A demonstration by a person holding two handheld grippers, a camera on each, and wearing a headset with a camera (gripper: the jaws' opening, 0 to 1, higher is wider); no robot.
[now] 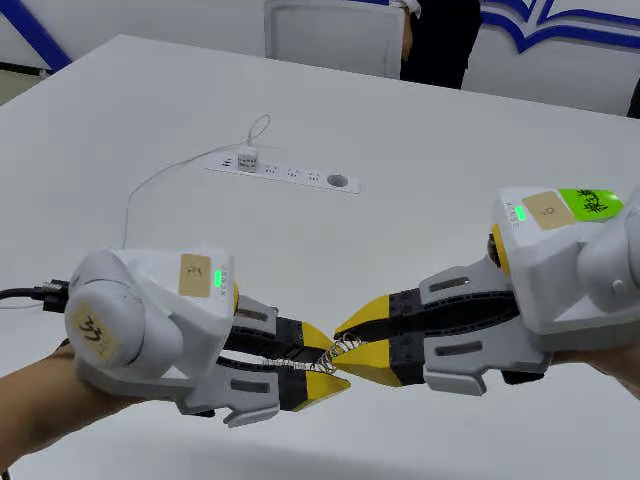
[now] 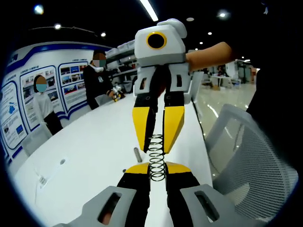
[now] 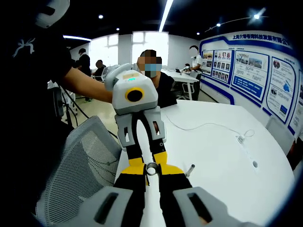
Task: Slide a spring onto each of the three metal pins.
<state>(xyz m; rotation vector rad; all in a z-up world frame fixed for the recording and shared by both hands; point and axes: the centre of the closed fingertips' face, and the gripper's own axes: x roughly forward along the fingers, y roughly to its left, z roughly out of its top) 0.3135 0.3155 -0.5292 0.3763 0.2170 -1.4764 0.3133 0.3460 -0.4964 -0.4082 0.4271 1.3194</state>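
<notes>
A thin wire spring (image 1: pixel 305 354) spans the gap where my two grippers meet tip to tip above the white table (image 1: pixel 420 160). My left gripper (image 1: pixel 335 372) is shut on one end of the spring (image 2: pixel 157 161), which runs along between its yellow fingertips (image 2: pixel 137 169). My right gripper (image 1: pixel 342 342) comes in from the opposite side and is shut on the other end, seen end-on as a ring, the spring (image 3: pixel 151 168). One short metal pin (image 2: pixel 136 154) stands upright on the table just beside the tips, and the pin (image 3: pixel 190 170) stands apart from the spring.
A white power strip (image 1: pixel 285 172) with a plug and a trailing cable lies mid-table. A grey mesh chair (image 2: pixel 251 156) stands at the table's side, and another chair (image 1: pixel 330 35) at the far edge. People (image 2: pixel 97 80) stand or sit around the table.
</notes>
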